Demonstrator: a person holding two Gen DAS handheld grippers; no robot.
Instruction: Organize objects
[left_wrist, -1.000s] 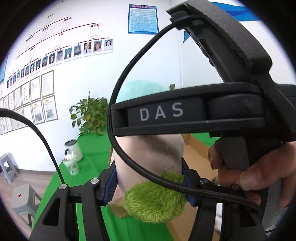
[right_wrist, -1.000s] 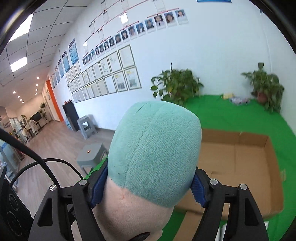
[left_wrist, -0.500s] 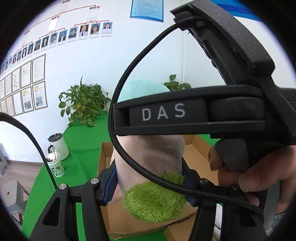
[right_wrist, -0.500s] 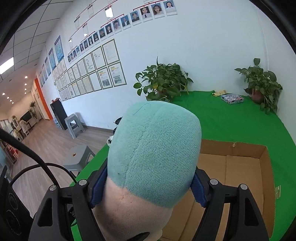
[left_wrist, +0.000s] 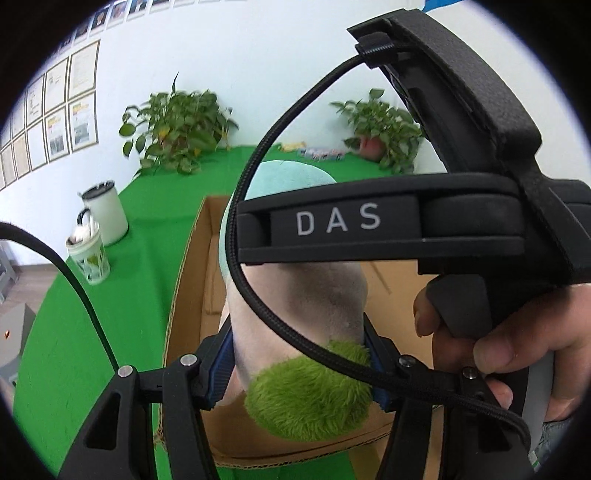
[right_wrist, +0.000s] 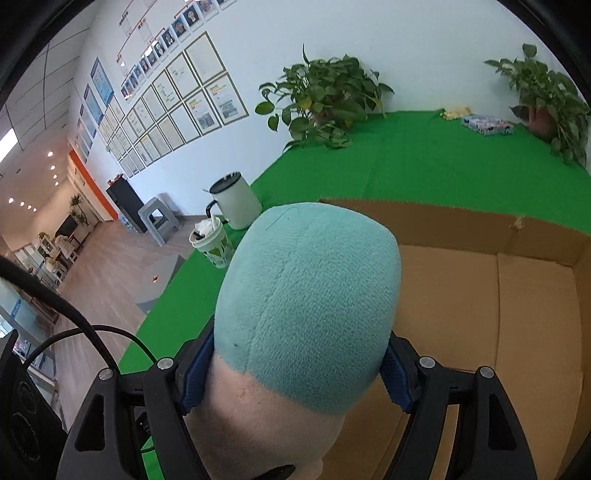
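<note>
Green felt covers the bench (right_wrist: 424, 162), white wall behind hung with framed papers (right_wrist: 199, 92). Leafy potted plants (right_wrist: 325, 92) fill both far corners; white lidded mug (right_wrist: 236, 201) and patterned cup (right_wrist: 212, 243) sit by the left edge, wooden floor beyond. Open brown cardboard box (right_wrist: 517, 295) takes the middle. Left gripper (left_wrist: 299, 362) and right gripper (right_wrist: 295, 373) both clamp the teal, beige and green plush toy (right_wrist: 306, 306) over the box.

We see a green table (right_wrist: 424, 173) bearing an open cardboard box (right_wrist: 498, 295) near us, a white jug (right_wrist: 236, 201) and cup (right_wrist: 212, 242) left, plants (right_wrist: 321, 99) far.
</note>
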